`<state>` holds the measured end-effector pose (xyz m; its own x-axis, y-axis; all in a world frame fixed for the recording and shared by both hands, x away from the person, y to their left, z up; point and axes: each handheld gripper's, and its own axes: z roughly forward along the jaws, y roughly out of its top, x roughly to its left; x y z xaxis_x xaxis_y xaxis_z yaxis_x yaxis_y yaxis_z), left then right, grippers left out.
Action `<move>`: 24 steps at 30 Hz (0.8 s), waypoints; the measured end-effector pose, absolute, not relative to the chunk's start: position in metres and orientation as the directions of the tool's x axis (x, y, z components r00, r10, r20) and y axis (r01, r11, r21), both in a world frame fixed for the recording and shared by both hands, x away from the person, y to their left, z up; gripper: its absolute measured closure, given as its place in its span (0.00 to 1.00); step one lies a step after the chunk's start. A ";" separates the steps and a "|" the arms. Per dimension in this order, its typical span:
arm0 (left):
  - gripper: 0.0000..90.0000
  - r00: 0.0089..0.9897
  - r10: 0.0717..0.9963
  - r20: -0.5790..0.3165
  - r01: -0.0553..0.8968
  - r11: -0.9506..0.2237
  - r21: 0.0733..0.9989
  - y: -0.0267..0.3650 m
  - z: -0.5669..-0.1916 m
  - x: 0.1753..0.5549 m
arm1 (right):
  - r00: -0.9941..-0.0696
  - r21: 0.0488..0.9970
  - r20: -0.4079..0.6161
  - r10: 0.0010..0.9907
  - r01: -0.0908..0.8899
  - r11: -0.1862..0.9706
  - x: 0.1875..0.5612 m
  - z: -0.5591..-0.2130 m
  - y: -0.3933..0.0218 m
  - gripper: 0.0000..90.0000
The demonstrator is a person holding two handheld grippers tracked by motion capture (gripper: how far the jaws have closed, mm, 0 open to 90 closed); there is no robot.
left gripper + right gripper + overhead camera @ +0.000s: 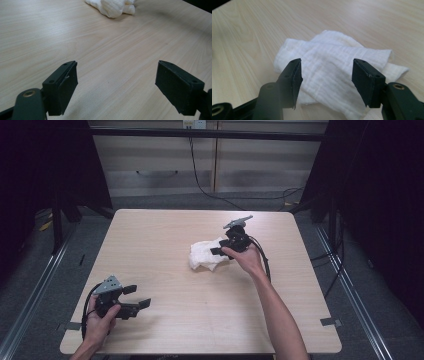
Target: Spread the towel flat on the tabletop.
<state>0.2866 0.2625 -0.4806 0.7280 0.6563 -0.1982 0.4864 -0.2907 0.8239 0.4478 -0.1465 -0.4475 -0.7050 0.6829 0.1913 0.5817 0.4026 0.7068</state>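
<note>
Right tool (325,80) open, jaws just above white cloth (332,65), not gripping.

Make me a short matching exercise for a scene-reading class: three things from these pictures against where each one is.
Things:
1. white cloth
2. left tool
3. right tool

Places:
A. open, over the cloth's edge
B. crumpled at the middle of the table
C. open, near the table's front left corner

Pairs: 1-B, 2-C, 3-A
</note>
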 end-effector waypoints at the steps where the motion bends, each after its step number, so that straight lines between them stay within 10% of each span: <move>1: 0.20 0.729 0.656 -0.196 0.486 -0.295 0.822 0.263 -0.481 0.287 | -0.705 0.699 0.189 0.683 0.585 0.411 0.449 -0.451 -0.145 0.45; 13: 0.20 0.732 0.653 -0.193 0.483 -0.299 0.823 0.263 -0.481 0.286 | -0.693 0.650 0.175 0.699 0.615 0.447 0.455 -0.492 -0.124 0.53; 24: 0.20 0.734 0.652 -0.188 0.485 -0.310 0.818 0.261 -0.482 0.286 | -0.678 0.660 0.200 0.707 0.626 0.414 0.436 -0.499 -0.130 0.90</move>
<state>0.2861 0.2614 -0.4819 0.7342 0.6523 -0.1883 0.4852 -0.3101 0.8176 0.4365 -0.1301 -0.4987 -0.6784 0.7068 0.2003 0.6264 0.4140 0.6605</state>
